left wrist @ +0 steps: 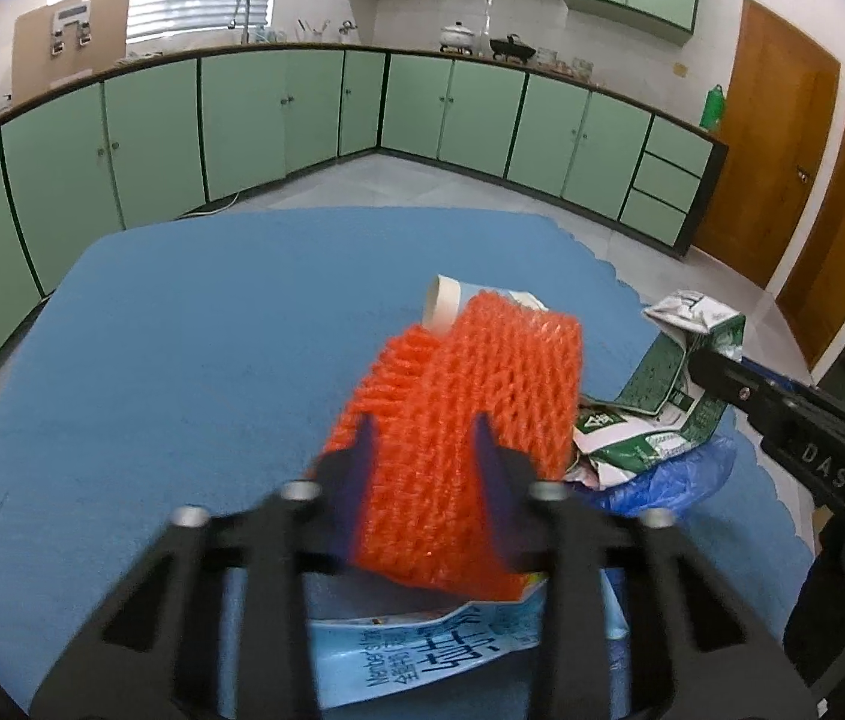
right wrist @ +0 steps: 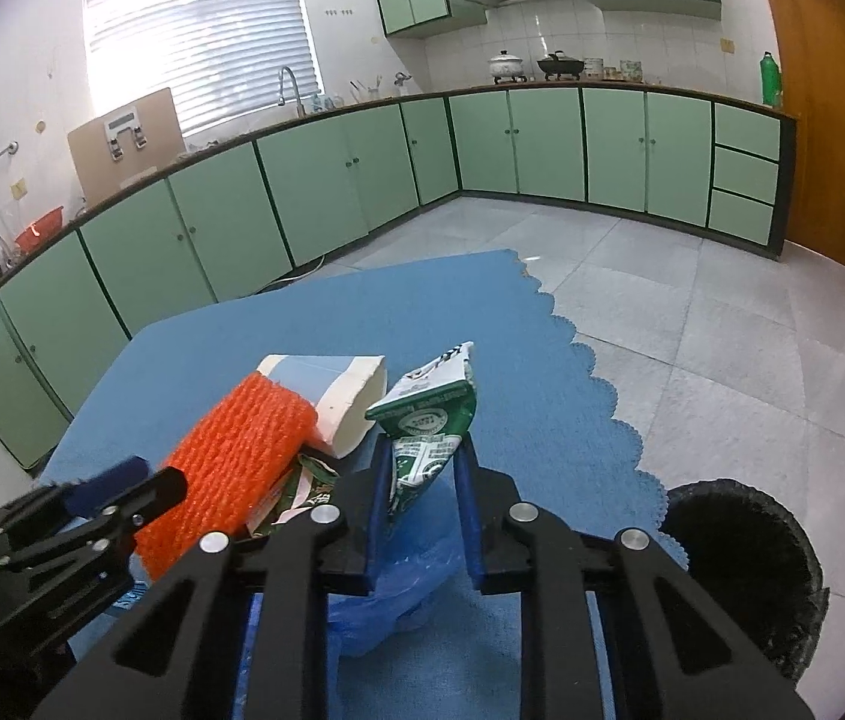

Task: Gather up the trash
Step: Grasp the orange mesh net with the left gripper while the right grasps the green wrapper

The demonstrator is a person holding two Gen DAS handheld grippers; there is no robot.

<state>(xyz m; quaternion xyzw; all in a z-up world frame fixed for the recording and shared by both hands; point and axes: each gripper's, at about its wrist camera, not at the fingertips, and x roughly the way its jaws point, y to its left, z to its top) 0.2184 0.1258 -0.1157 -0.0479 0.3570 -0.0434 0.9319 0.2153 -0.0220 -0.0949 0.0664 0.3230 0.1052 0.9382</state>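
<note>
Nearest the left wrist camera, the left claw [left wrist: 422, 438] is clamped on an orange foam net sleeve [left wrist: 464, 414], its blue pads pressing the near end from both sides. That sleeve lies tilted over a light blue carton [left wrist: 422, 648] printed with characters, and a white and pale blue paper cup [right wrist: 332, 396] lies on its side just behind it. In the right wrist view, the right claw [right wrist: 425, 474] is clamped on a crumpled green and white carton [right wrist: 428, 420], which stands upright between the pads with its folded top uppermost. A thin blue plastic bag [right wrist: 392, 594] sits crumpled under that claw, beside a smaller scrap of printed wrapper [right wrist: 302, 492]. All of it rests near the close edge of a surface [left wrist: 182, 330] covered in blue cloth with a scalloped border. Off that border, on the tiled floor [right wrist: 722, 360], stands a bin [right wrist: 746, 570] lined with a black bag.
</note>
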